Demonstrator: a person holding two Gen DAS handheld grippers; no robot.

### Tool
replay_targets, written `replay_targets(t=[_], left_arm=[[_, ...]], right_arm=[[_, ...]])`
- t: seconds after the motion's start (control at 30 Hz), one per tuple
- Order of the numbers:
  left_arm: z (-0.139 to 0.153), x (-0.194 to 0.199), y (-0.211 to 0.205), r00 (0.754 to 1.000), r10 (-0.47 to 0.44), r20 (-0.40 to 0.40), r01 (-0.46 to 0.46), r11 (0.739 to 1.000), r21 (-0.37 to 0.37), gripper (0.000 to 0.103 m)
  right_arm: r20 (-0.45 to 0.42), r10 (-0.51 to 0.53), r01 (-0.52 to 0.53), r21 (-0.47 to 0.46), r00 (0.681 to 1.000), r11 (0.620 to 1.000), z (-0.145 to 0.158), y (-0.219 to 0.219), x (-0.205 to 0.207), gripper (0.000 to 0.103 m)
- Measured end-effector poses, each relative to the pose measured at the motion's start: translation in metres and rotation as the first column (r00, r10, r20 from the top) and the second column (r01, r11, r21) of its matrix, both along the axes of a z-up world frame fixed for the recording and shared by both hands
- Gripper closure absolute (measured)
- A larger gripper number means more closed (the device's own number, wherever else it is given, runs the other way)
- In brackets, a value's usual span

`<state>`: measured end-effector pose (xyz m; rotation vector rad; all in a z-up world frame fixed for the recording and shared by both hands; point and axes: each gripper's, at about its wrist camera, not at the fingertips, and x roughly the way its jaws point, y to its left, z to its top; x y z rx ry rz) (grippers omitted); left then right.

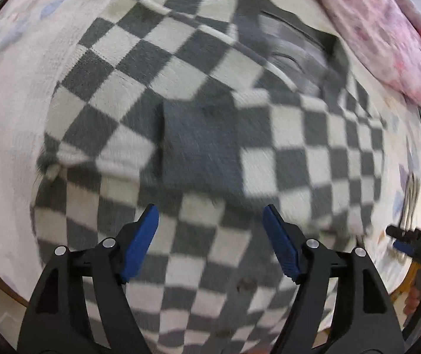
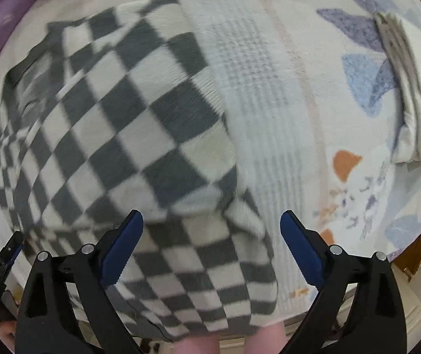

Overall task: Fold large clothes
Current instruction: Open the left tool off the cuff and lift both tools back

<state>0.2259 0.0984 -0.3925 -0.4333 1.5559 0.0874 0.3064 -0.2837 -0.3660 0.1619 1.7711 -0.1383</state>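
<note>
Both sets of jaws are standing spread wide, gripping nothing: the left gripper is hovering over the near part of a checkered garment, and the right gripper is hovering over the garment's near right edge. The garment, in dark grey and off-white squares, is lying on a pale bedspread, reaching the bed's near edge.

Only the left view is showing a plain dark grey patch among the squares, a grey lining with thin white cords at the far end, and a pink floral quilt bunched at the far right. The right gripper's tip is peeking in at its right edge.

Only the right view is showing the bedspread's blue and orange prints and a folded whitish cloth lying far right, apart from the garment. The left gripper is showing at its left edge. Both views are motion-blurred.
</note>
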Motion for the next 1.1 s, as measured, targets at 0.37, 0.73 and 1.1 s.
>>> replay_targets(t=[0.37, 0.73, 1.1], left_arm=[[0.1, -0.066, -0.034, 0.999, -0.048, 0.018, 0.048, 0.999, -0.008, 0.02], [0.2, -0.153, -0.069, 0.98, -0.145, 0.133, 0.127, 0.983, 0.134, 0.02], [0.272, -0.232, -0.099, 0.955, -0.122, 0.271, 0.072, 0.98, 0.187, 0.02]], right_arm=[[0.086, 0.121, -0.124, 0.031, 0.989, 0.992, 0.09, 0.048, -0.095, 0.011], [0.269, 0.13, -0.159, 0.09, 0.954, 0.983, 0.186, 0.049, -0.166, 0.008], [0.4, 0.164, -0.239, 0.146, 0.902, 0.96, 0.248, 0.044, -0.239, 0.008]])
